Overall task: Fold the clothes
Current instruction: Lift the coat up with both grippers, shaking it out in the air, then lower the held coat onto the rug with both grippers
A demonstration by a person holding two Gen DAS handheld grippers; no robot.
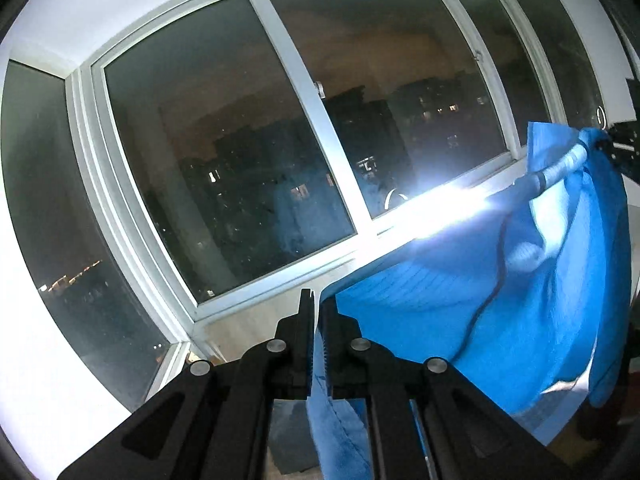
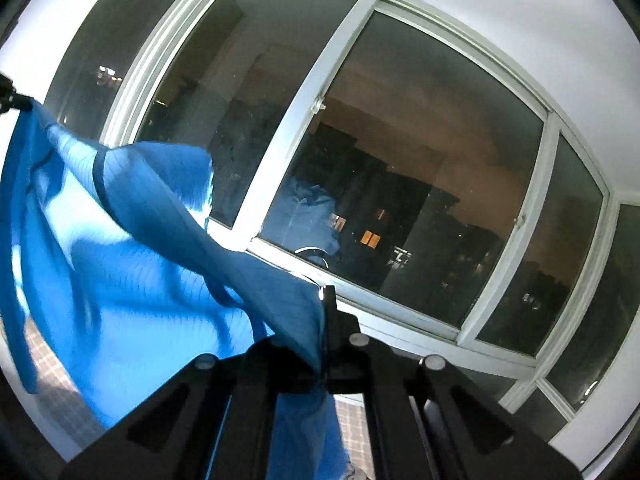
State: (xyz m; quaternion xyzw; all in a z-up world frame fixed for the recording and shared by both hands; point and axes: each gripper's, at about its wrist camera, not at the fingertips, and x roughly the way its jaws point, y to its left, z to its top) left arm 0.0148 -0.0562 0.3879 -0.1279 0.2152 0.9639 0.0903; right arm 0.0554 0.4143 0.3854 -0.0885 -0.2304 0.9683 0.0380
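Observation:
A bright blue garment (image 1: 500,300) with a dark trim line and a white-striped cuff hangs in the air, stretched between both grippers. My left gripper (image 1: 318,304) is shut on one edge of it; the cloth runs between the black fingers and drops below them. In the right wrist view the same garment (image 2: 132,272) spreads to the left, and my right gripper (image 2: 325,300) is shut on another edge, cloth draped over its left finger. Each gripper shows as a dark shape at the far cloth corner in the other's view.
Both cameras face a large white-framed window (image 1: 304,92) with dark night buildings outside. A bright glare (image 1: 444,200) sits on the sill. Checked floor (image 2: 352,420) shows below the right gripper. A reflection of a person in blue appears in the glass (image 2: 312,216).

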